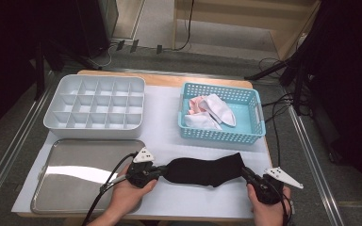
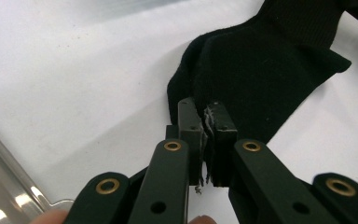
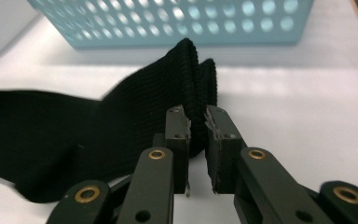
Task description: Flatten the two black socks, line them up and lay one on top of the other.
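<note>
A black sock (image 1: 202, 172) lies stretched across the white mat near the table's front edge. My left gripper (image 1: 162, 172) is at its left end, shut on the toe. In the left gripper view the pads of that gripper (image 2: 206, 114) pinch a fold of the sock (image 2: 261, 70). My right gripper (image 1: 243, 173) is at the sock's right end. In the right gripper view the ribbed cuff of the sock (image 3: 51, 126) sits squeezed between the pads of the right gripper (image 3: 196, 119). A hand holds each gripper from the bottom edge.
A light blue basket (image 1: 221, 136) with white and pink socks (image 1: 209, 113) stands behind the black sock; its perforated wall (image 3: 168, 23) is close ahead. A white divided box (image 1: 94, 103) sits at back left, and a metal tray (image 1: 85, 174) lies at front left beside my left gripper.
</note>
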A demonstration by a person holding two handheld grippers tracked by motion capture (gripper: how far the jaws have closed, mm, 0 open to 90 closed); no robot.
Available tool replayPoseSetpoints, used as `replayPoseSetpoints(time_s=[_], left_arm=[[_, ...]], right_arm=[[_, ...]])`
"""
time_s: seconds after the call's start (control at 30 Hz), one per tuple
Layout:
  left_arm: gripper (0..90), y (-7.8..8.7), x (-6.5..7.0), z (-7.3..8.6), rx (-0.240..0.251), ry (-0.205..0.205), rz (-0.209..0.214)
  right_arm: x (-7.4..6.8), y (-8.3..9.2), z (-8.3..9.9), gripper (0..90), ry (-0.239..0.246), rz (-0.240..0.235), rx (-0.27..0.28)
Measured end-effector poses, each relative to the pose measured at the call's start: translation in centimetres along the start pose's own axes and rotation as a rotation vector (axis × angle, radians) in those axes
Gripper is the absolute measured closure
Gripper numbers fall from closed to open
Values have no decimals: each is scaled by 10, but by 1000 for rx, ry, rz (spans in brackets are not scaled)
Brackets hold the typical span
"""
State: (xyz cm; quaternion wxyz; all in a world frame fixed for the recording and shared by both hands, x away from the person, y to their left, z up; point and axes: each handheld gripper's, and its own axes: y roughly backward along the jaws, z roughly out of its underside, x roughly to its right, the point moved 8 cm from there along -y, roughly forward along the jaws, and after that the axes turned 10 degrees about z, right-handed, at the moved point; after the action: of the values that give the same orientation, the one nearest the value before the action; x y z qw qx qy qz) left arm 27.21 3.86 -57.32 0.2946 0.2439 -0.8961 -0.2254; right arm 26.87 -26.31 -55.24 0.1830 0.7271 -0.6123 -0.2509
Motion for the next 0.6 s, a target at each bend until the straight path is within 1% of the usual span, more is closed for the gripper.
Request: replayPoseSetpoints(time_s=[0.1, 0.17, 0.23, 0.27, 0.3, 0.4, 0.43, 0.6], left_arm=[[879, 0, -1, -1, 4, 11, -2], [880, 0, -2, -1, 12, 21, 2], [881, 0, -3, -1, 8, 23, 2], [882, -1, -3, 0, 9, 29, 3], [882, -1, -3, 0, 8, 32, 5], [882, 0, -3, -1, 11, 35, 5], [883, 1, -3, -1, 14, 33, 6], [889, 1, -2, -2, 11, 35, 10]], right_arm=[[-10, 9, -9, 806, 9, -23, 40], [-20, 14, -14, 806, 15, -38, 61], [-31, 18, -18, 807, 23, -59, 78], [-38, 19, -20, 806, 28, -71, 84], [-50, 20, -23, 807, 42, -95, 92], [-66, 20, -25, 808, 53, -118, 99], [-74, 20, -25, 808, 61, -130, 100], [-113, 16, -24, 808, 119, -182, 104]])
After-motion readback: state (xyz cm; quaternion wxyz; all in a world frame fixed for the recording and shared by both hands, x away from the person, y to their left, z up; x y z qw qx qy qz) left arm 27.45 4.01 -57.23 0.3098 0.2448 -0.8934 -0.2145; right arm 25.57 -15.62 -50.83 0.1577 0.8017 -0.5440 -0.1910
